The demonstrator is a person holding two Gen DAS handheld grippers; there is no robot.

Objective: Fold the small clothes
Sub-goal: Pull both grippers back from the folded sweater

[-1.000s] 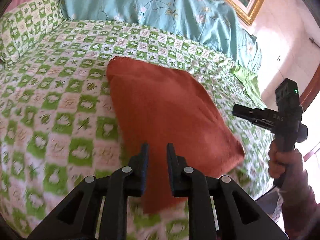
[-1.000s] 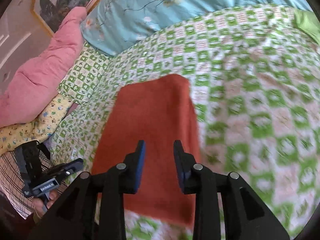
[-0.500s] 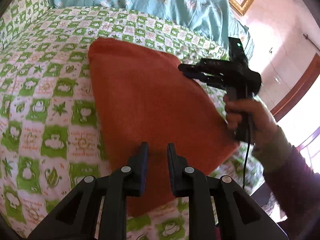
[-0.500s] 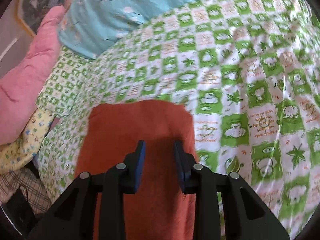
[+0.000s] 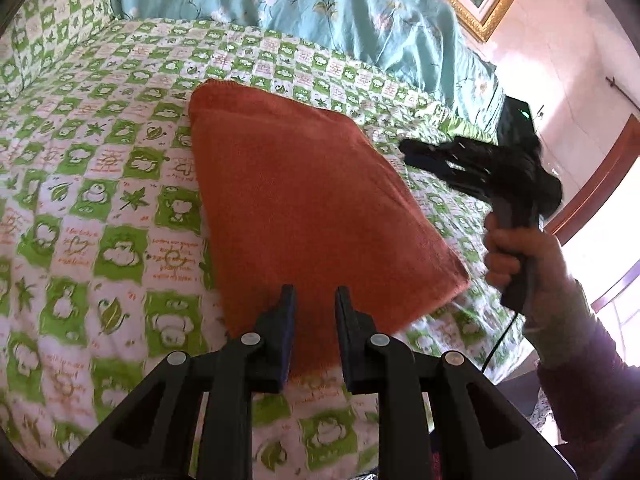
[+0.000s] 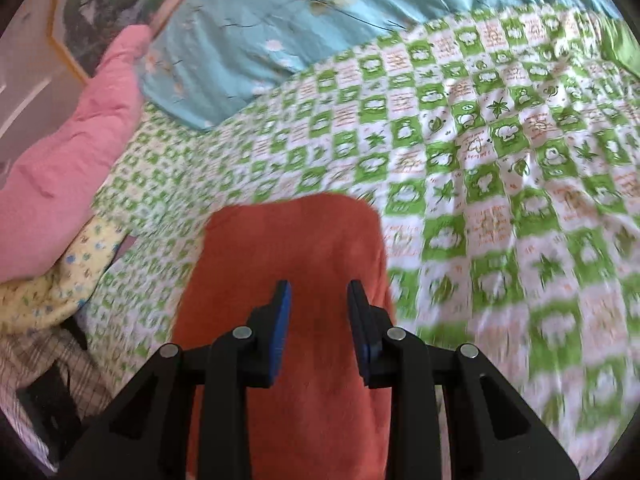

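1. A folded, rust-orange terry cloth rectangle [image 5: 308, 208] is laid flat on the green-and-white checked bedsheet [image 5: 100, 184], near the bed's front edge.
2. The left gripper [image 5: 315, 300] is held released, with nothing between its fingers, above the cloth's near edge.
3. The right gripper [image 6: 319, 292] is likewise parted and empty, over the cloth's right side.
4. A turquoise floral quilt [image 5: 340, 12] is seen along the far edge.

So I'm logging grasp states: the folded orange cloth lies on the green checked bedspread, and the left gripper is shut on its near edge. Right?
Not quite. The folded orange cloth does lie on the green checked bedspread, but the left gripper is open, not shut on it: in the left wrist view its jaws stand apart over the cloth's near edge with nothing pinched between them.
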